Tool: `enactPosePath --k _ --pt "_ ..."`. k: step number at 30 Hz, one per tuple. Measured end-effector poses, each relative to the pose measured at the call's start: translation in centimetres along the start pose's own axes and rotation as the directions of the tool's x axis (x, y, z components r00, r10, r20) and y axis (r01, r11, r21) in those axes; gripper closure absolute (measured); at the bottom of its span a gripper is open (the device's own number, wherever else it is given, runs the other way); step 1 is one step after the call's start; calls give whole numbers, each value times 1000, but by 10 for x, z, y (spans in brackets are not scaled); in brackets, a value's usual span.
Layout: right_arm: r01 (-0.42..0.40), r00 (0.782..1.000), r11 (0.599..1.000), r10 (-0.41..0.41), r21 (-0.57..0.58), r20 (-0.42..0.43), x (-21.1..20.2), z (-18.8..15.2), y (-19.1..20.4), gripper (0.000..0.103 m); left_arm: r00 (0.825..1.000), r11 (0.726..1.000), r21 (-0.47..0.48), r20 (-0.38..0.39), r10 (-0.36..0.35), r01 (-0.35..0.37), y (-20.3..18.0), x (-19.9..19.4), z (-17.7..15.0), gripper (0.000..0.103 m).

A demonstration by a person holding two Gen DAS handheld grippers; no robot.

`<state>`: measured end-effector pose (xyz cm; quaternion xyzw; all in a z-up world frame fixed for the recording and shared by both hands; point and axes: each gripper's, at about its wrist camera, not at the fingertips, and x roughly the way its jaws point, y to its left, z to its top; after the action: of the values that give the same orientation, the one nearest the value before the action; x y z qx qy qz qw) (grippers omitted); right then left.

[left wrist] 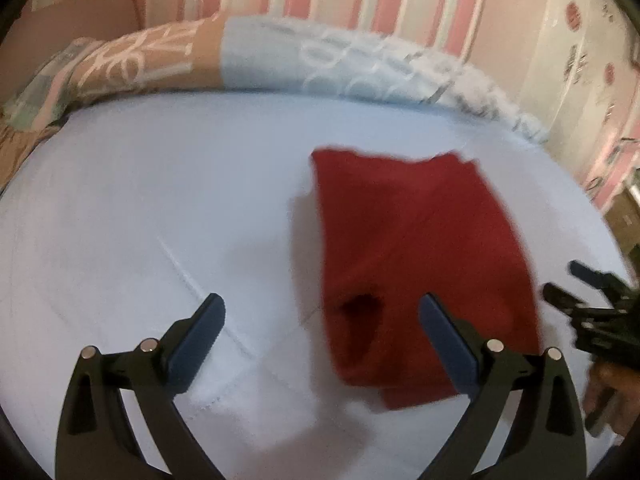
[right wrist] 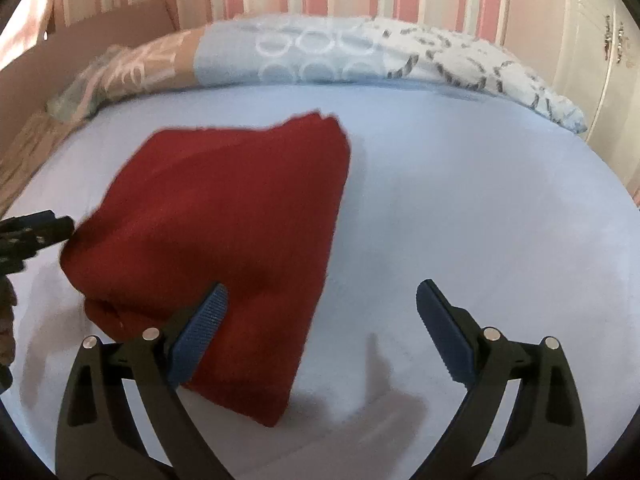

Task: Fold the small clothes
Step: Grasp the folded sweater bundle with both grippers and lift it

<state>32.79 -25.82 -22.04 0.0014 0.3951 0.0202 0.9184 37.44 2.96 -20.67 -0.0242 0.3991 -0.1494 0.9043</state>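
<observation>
A folded red cloth point(left wrist: 420, 264) lies flat on the pale blue sheet point(left wrist: 140, 220); the left gripper point(left wrist: 320, 320) hangs above its near edge, jaws wide apart, nothing between them; the right gripper point(right wrist: 322, 308), equally spread and empty, has the cloth at ten o'clock; a patterned pillow point(right wrist: 320, 56) lies at twelve.

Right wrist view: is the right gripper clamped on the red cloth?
No. The right gripper stands wide open above the bed sheet, the red cloth lying unpinched beside it.
</observation>
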Motion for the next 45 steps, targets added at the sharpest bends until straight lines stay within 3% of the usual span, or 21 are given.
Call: enactPosePath --k 2,5,8,10,12,20,22,25,27,28,29,31,38,45 --pt "-3 1000 1000 3 13 3 -2 4 -3 8 998 998 14 19 -63 63 -15 -8 10 5" --pt "-12 1000 1000 12 20 -3 0 6 2 8 996 995 38 9 -92 92 -30 -4 12 5" --pt "-21 999 1000 21 1 -29 6 6 9 8 996 997 10 -53 -77 77 -35 19 7 5" --pt "-22 999 1000 23 2 -49 10 4 11 8 994 1000 -22 -112 -5 2 -29 39 -1 5" --pt "-28 997 999 29 17 -77 18 1 11 8 986 998 -66 -170 4 -15 -21 55 -8 5" --pt "-72 982 993 87 92 -168 47 -14 9 9 977 993 -114 -205 -61 38 -25 68 -21 5" --pt "-82 979 991 100 107 -179 52 -16 11 11 976 993 -109 -208 -64 42 -28 69 -24 5" --pt "-121 970 984 145 131 -195 57 -16 13 27 977 994 -105 -202 -62 42 -25 68 -28 5" --pt "-139 967 983 161 122 -199 59 -15 16 36 978 995 -91 -200 -57 39 -28 69 -29 10" --pt "-148 966 982 168 116 -198 59 -14 18 43 979 997 -68 -195 -58 46 -31 68 -29 20" --pt "-143 967 984 162 108 -197 59 -14 20 44 980 998 -38 -188 -60 54 -38 67 -27 33" --pt "-144 967 983 165 117 -196 59 -13 20 45 982 999 8 -180 -49 51 -50 65 -26 47" --pt "-156 968 976 182 154 -173 54 -11 18 64 987 999 -9 -157 -39 38 -58 65 -27 59" --pt "-148 974 977 170 153 -148 47 -8 21 72 990 999 -7 -136 -33 32 -64 60 -22 73"
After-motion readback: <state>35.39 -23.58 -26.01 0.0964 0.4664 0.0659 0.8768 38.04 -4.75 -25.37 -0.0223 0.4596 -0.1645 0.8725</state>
